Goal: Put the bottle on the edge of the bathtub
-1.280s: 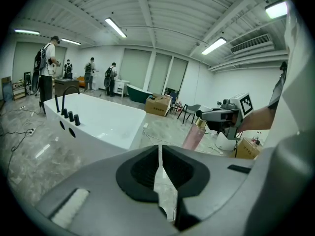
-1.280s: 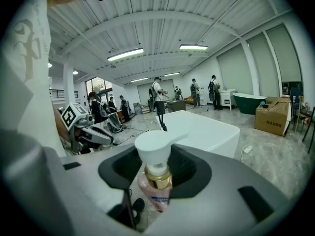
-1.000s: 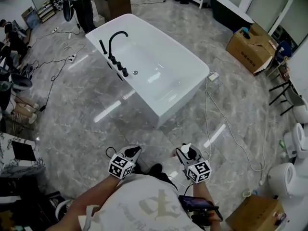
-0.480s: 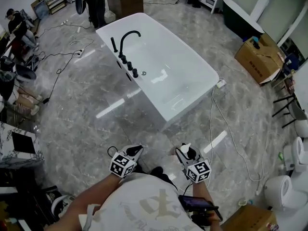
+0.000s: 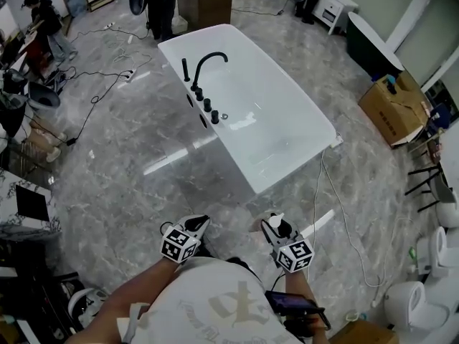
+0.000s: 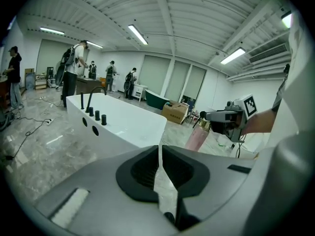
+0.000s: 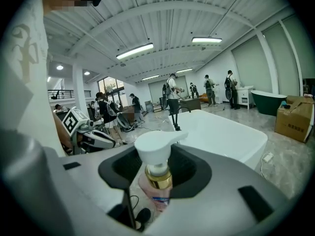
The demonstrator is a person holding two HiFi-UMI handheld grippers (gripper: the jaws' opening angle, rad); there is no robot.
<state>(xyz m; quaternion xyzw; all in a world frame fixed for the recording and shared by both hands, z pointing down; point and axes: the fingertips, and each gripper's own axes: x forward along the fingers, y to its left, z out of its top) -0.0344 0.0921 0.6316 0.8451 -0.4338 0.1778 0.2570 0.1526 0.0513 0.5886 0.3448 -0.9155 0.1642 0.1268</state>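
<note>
the pink pump bottle (image 7: 156, 183) with the white head and gold collar is clamped between the jaws of the right gripper (image 7: 155, 177), low in front of the person. the left gripper (image 6: 160, 180) is pinched closed on nothing. the white freestanding bathtub (image 5: 229, 160) with the black gooseneck faucet (image 5: 205, 66) sits well apart, across the grey marble floor (image 5: 129, 165). i'd call this the carry stage. next up is closing that gap, then setting the base flat on the rim.

bottle (image 7: 153, 196) pink, white pump (image 7: 156, 149), gold collar (image 7: 158, 177) | bathtub (image 5: 272, 113) white | faucet (image 5: 199, 67) black | floor (image 5: 129, 163) grey-veined marble
</note>
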